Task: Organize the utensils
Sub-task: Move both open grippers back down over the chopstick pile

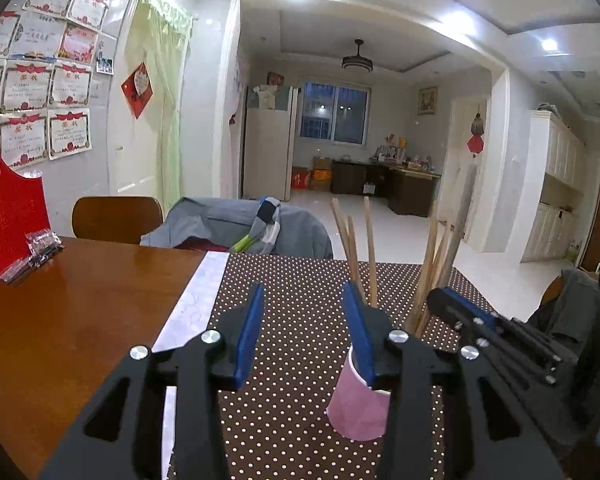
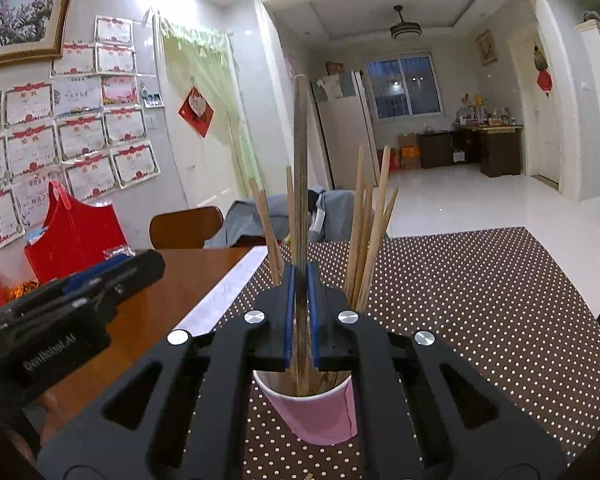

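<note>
Right gripper (image 2: 300, 280) has its blue pads pinched tight on a single dark wooden chopstick (image 2: 300, 168), which stands nearly upright with its lower end already down inside the pink paper cup (image 2: 316, 412). That cup sits on the brown polka-dot tablecloth (image 2: 480, 300) and already bristles with paler chopsticks (image 2: 364, 232) leaning out to both sides of the held one. Left gripper (image 1: 304, 316) stands about half open with nothing pressed between its pads; in its own view the cup's rim lies just under and against its right-hand finger (image 1: 358, 332), so the cup is beside that finger rather than clamped. No earlier view is on hand, so whether it steadied the cup cannot be told. The step in hand looks like dropping this chopstick in with the rest. Next, judging from how things lie, the right jaws need only part so the stick falls free, then lift straight up and clear; a sideways pull could catch the leaning sticks and tip the light cup, which nothing is holding.
</note>
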`<move>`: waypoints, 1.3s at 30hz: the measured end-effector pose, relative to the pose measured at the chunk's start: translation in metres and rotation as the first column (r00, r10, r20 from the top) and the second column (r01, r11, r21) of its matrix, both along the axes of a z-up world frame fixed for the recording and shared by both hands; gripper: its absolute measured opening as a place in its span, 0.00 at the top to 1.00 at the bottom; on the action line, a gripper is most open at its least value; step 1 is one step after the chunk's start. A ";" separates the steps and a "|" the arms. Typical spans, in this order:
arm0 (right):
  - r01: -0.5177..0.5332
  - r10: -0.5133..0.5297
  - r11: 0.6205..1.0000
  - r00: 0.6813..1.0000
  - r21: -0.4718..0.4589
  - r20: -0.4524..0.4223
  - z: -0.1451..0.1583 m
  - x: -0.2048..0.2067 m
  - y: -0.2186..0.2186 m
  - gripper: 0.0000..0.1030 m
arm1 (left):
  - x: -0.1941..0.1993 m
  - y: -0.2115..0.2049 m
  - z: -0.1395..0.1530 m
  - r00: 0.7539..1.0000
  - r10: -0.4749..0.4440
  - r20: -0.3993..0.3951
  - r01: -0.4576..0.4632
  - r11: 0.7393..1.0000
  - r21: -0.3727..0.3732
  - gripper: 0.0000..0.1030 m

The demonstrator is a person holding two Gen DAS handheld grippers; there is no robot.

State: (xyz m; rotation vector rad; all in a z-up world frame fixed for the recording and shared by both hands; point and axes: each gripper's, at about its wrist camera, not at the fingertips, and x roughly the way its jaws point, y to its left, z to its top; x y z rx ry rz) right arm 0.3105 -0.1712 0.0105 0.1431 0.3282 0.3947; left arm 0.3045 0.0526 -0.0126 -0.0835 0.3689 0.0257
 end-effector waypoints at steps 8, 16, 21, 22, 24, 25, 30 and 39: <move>0.003 -0.005 0.999 0.997 -0.032 -0.081 -0.019 0.013 0.008 0.93 | 0.003 -0.004 -0.003 1.000 0.001 -0.014 0.000 1.000 0.020 0.60; 0.006 -0.007 1.000 0.999 -0.002 -0.043 -0.010 0.004 0.007 0.93 | 0.002 -0.010 -0.003 1.000 -0.003 -0.008 0.004 0.999 0.036 0.60; 0.016 -0.016 1.000 1.000 0.004 -0.023 -0.001 -0.002 0.005 0.93 | 0.003 -0.011 -0.003 1.000 0.003 -0.008 -0.002 0.999 0.042 0.60; 0.018 -0.018 1.000 1.000 0.006 -0.020 0.001 -0.003 0.004 0.93 | 0.003 -0.010 -0.002 1.000 0.004 -0.008 -0.003 0.999 0.041 0.60; 0.025 -0.025 1.000 1.000 0.006 -0.013 0.003 -0.004 0.003 0.93 | 0.004 -0.010 -0.002 1.000 0.006 -0.010 -0.006 0.999 0.042 0.60; 0.026 -0.026 1.000 1.000 0.006 -0.013 0.004 -0.004 0.003 0.93 | 0.004 -0.010 -0.002 1.000 0.007 -0.011 -0.007 0.999 0.043 0.60; 0.028 -0.028 0.999 1.000 0.017 -0.009 0.010 -0.007 0.000 0.93 | 0.005 -0.011 -0.002 1.000 0.008 -0.015 -0.007 0.999 0.045 0.59; 0.019 -0.019 0.999 1.000 0.041 -0.013 0.021 -0.025 -0.007 0.93 | -0.003 -0.012 0.006 1.000 0.000 0.011 -0.001 1.000 0.029 0.48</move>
